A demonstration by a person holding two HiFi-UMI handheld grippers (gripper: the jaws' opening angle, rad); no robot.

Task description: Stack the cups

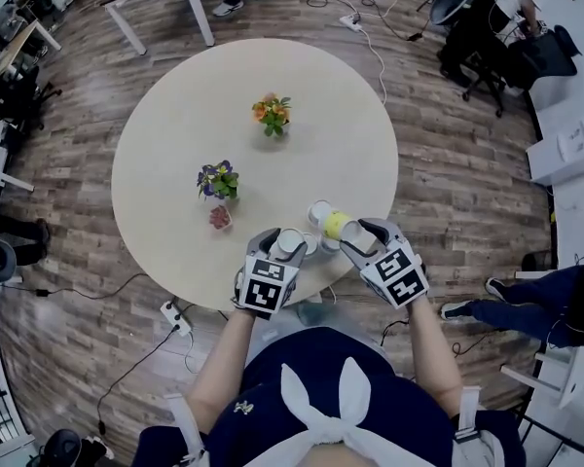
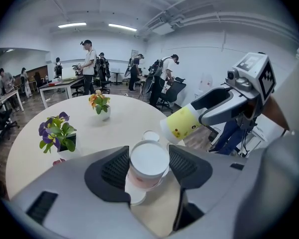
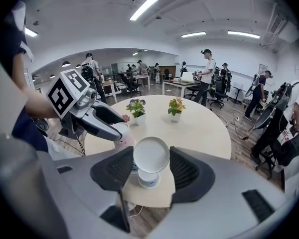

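Tilted yellow cup [image 2: 182, 124] hangs near the pink-printed cup [image 2: 148, 165].
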